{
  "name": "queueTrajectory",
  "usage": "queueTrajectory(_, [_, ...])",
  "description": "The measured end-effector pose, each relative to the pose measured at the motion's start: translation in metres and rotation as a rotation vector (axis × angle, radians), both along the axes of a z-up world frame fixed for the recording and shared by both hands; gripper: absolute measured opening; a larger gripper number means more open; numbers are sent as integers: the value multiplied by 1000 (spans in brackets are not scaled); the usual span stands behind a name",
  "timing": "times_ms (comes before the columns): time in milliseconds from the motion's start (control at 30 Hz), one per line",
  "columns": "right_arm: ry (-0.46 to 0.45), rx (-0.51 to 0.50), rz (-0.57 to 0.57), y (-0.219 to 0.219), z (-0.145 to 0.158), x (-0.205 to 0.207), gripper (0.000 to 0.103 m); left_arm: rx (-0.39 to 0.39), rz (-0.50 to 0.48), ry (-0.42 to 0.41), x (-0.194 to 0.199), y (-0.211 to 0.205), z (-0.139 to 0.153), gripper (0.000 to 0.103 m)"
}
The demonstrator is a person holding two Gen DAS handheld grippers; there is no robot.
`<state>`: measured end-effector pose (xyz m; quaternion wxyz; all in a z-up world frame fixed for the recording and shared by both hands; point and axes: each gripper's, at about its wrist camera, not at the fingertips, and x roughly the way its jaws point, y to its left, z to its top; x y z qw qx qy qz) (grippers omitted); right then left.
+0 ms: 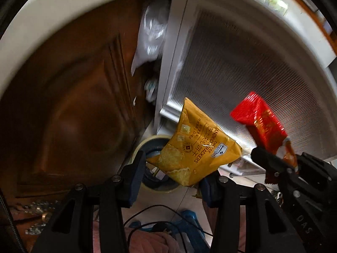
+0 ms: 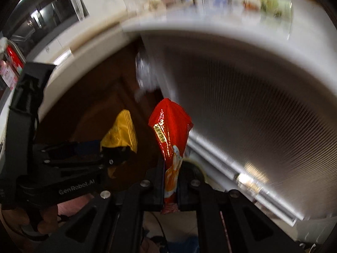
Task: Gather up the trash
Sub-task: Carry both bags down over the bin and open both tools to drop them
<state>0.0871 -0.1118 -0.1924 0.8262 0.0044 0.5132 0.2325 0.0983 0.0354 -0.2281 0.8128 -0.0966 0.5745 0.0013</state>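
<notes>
My left gripper (image 1: 172, 170) has its jaws wide apart. A yellow cracker bag (image 1: 198, 147) hangs between them, touching only the right finger (image 1: 207, 189), over a round bin (image 1: 153, 145) on the floor. The bag also shows in the right wrist view (image 2: 121, 131) by the left gripper (image 2: 109, 154). My right gripper (image 2: 171, 181) is shut on a red snack wrapper (image 2: 171, 132) that sticks up from the fingers. It shows in the left wrist view (image 1: 282, 164) too, holding the red wrapper (image 1: 259, 120) to the right of the yellow bag.
A brown wooden door (image 1: 73, 109) stands on the left. A ribbed grey cabinet panel (image 1: 252, 73) is on the right. A clear plastic bag (image 1: 151, 31) hangs between them. Cables and blue items (image 1: 181, 225) lie on the floor below.
</notes>
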Motion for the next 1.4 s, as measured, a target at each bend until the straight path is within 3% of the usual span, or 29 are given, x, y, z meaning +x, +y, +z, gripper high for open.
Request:
queueTrajectory(367, [234, -47, 32, 13, -108, 21, 8, -33, 22, 85, -3, 0, -82, 46])
queueTrajectory(667, [329, -81, 66, 29, -164, 30, 8, -150, 32, 159, 6, 6, -149, 46])
queueTrajectory(967, [448, -59, -6, 20, -227, 48, 12, -158, 41, 241, 27, 3, -197, 46])
queueTrajectory(1267, [507, -35, -69, 16, -259, 65, 13, -168, 55, 304, 35, 0, -230, 47])
queueTrajectory(1400, [513, -41, -79, 20, -267, 71, 25, -169, 56, 309, 37, 0, -236, 48])
